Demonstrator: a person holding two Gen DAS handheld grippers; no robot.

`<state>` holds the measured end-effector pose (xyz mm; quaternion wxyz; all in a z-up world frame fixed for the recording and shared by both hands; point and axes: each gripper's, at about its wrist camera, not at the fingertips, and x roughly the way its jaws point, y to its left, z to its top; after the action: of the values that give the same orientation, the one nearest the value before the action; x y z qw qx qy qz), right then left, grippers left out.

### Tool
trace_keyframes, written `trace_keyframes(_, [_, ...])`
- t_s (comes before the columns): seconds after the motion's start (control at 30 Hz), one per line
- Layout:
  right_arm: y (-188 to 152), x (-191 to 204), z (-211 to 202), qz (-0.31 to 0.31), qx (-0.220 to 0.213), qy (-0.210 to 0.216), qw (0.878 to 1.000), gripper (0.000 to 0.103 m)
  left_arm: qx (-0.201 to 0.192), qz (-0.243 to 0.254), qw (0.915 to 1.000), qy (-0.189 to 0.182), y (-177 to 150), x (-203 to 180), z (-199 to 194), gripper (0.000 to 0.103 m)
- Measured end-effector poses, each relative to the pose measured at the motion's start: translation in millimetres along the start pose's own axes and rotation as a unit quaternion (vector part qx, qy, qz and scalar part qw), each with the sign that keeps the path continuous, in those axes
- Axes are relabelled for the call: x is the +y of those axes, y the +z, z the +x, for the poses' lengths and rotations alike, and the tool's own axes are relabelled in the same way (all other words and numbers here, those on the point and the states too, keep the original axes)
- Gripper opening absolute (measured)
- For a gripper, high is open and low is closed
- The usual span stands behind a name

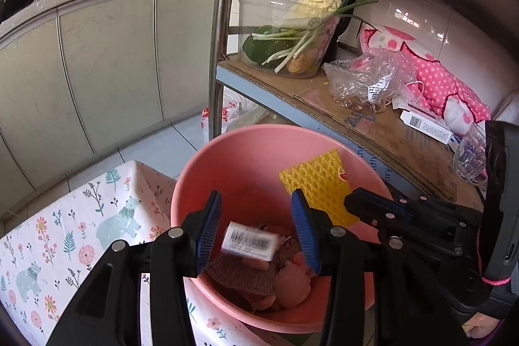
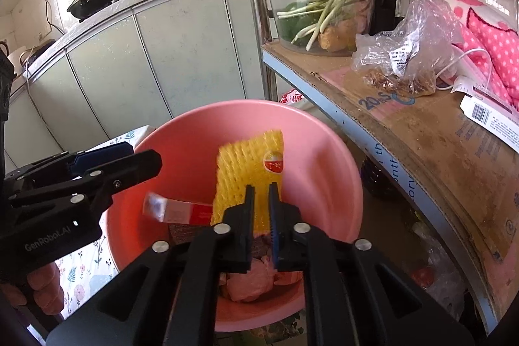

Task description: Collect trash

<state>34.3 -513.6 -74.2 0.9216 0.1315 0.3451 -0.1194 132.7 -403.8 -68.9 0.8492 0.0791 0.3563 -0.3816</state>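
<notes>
both claws are hanging over the pink basin (image 1: 246, 158), which is sitting on a desk with a floral cloth (image 1: 65, 235), and the collecting is looking well under way. the left claw (image 1: 256, 229) is standing spread wide; a small white barcode box (image 1: 249, 240) is showing blurred between its pads, touching neither, so it is probably dropping into the basin. the right claw (image 2: 261, 209) is standing only slightly parted, with the yellow foam net (image 2: 249, 171) between its pads; whether they are pressing it or just letting go, i cannot tell, and the net is already leaning inside the basin against its far wall.

in the basin's bottom, a dark mesh scrap (image 1: 241, 276) and some crumpled pinkish lumps (image 1: 290, 282) are lying together, so earlier pieces seem to be in already.

what is left is likely sitting on the cardboard-lined shelf (image 2: 421, 132) just beside the basin: a crumpled clear plastic bag (image 2: 402, 54) with brown bits inside, and a flat white carton (image 2: 489, 115) with a barcode. those look like trash, though that is a guess. a clear tub (image 1: 259, 21) on the same shelf is holding scallions, cabbage and green peppers, which are probably staying.
</notes>
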Motion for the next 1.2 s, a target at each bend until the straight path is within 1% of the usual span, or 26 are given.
trace_keyframes(0.03, [-0.3, -0.2, 0.7, 0.0, 0.002, 0.001, 1.0, 0.02, 0.003, -0.003, 1.0, -0.001, 0.3, 1.4, 0.1, 0.045])
trace_keyframes(0.07, [-0.6, 0.3, 0.6, -0.001, 0.004, 0.002, 1.0, 0.024, 0.002, -0.004, 1.0, -0.002, 0.2, 1.8, -0.6, 0.045])
trace_keyframes(0.17, [-1.3, 2.1, -0.4, -0.006, 0.004, -0.003, 1.0, 0.028, -0.003, 0.0, 1.0, 0.003, 0.1, 1.5, -3.2, 0.045])
trace_keyframes(0.4, [-0.3, 8.3, -14.3, -0.012, -0.007, -0.004, 1.0, 0.031, -0.014, -0.004, 0.9997, 0.019, 0.8, 5.2, -19.2, 0.045])
trace_keyframes(0.47, [-0.5, 12.8, -21.0, -0.015, -0.01, -0.002, 1.0, 0.036, -0.015, -0.006, 0.9995, 0.027, -1.1, 5.6, -24.6, 0.045])
trace_keyframes(0.6, [-2.0, 21.9, -39.3, -0.018, -0.025, 0.006, 1.0, 0.039, -0.018, -0.011, 0.9989, 0.041, -7.8, 6.9, -39.9, 0.045])
trace_keyframes(0.67, [-3.6, 27.4, -50.1, -0.018, -0.033, 0.008, 0.999, 0.047, -0.025, -0.012, 0.9985, 0.048, -11.1, 7.2, -50.4, 0.045])
trace_keyframes(0.73, [-5.3, 33.6, -60.1, -0.021, -0.04, 0.006, 0.999, 0.051, -0.032, -0.016, 0.9979, 0.054, -15.2, 8.2, -63.0, 0.045])
trace_keyframes(0.83, [-9.4, 42.7, -74.5, -0.022, -0.046, 0.016, 0.999, 0.054, -0.04, -0.025, 0.9971, 0.06, -19.5, 10.3, -81.8, 0.045])
trace_keyframes(1.07, [-23.6, 72.7, -106.9, -0.043, -0.066, 0.024, 0.997, 0.056, -0.064, -0.041, 0.9943, 0.075, -35.7, 14.6, -126.1, 0.045])
trace_keyframes(1.2, [-32.5, 86.2, -120.1, -0.046, -0.066, 0.031, 0.996, 0.056, -0.075, -0.048, 0.993, 0.077, -45.7, 16.4, -148.6, 0.044])
